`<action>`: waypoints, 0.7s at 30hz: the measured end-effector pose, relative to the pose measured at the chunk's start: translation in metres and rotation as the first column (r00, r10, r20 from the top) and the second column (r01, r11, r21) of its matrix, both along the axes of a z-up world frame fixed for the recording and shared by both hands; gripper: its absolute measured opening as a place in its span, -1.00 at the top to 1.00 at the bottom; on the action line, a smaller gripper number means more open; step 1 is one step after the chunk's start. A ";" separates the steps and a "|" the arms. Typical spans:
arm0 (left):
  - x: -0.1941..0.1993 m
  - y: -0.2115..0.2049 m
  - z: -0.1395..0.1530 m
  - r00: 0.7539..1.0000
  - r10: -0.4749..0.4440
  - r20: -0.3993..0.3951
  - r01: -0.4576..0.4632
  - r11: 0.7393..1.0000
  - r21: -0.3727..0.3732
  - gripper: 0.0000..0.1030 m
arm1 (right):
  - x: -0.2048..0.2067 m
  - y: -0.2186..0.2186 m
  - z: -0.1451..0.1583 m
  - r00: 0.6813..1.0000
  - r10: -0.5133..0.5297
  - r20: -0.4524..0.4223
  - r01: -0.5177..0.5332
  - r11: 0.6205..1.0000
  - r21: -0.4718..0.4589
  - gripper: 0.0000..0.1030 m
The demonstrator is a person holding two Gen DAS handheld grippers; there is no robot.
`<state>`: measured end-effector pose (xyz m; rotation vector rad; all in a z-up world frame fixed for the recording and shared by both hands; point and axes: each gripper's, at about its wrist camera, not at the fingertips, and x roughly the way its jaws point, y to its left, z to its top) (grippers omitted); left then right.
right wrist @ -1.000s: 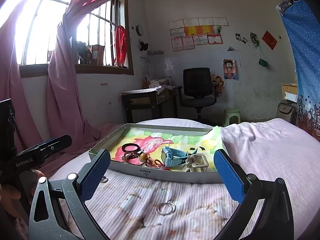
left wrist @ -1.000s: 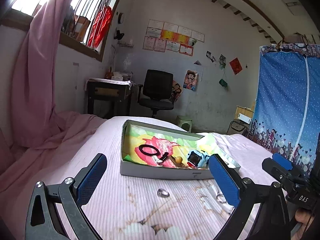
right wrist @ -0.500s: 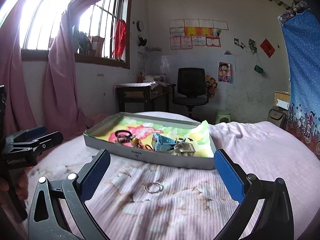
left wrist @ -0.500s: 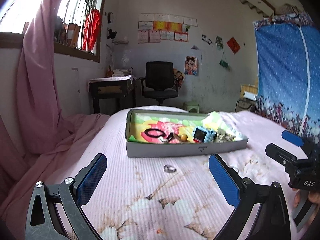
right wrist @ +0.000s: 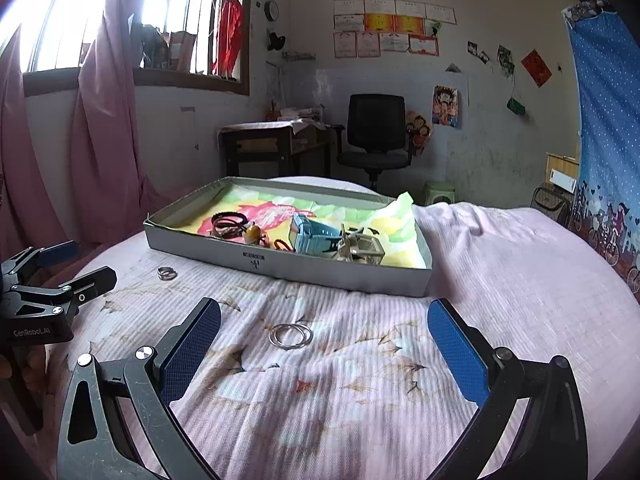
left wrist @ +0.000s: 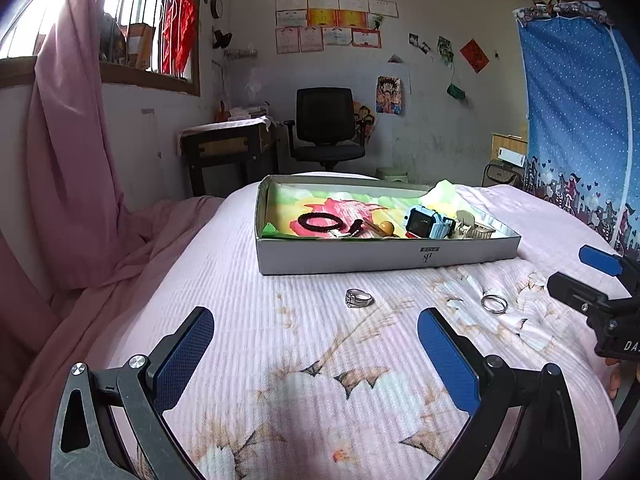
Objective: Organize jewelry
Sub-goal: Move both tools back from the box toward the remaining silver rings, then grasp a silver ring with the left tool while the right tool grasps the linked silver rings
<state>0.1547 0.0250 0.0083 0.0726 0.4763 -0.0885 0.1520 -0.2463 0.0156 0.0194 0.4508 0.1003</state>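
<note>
Both your claws have drawn back from the tray since a second ago. Your left claw is spread wide and empty; your right claw likewise. On the bed, one ring lies centre-frame, the double ring between your right fingers, lower centre.

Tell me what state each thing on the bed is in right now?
Left gripper: open, empty.
Right gripper: open, empty.
Shallow grey cardboard tray: uncovered, holding items.
Chunky silver ring: loose on bedspread, outside tray.
Thin silver double ring: loose on bedspread, outside tray.
Blue plastic watch: inside tray.
</note>
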 end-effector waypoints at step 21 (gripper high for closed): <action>0.036 0.009 -0.010 0.989 -0.064 -0.132 0.044 0.988 -0.151 -0.99 | 0.036 0.018 -0.020 0.978 0.088 -0.188 -0.091 0.996 -0.008 -0.97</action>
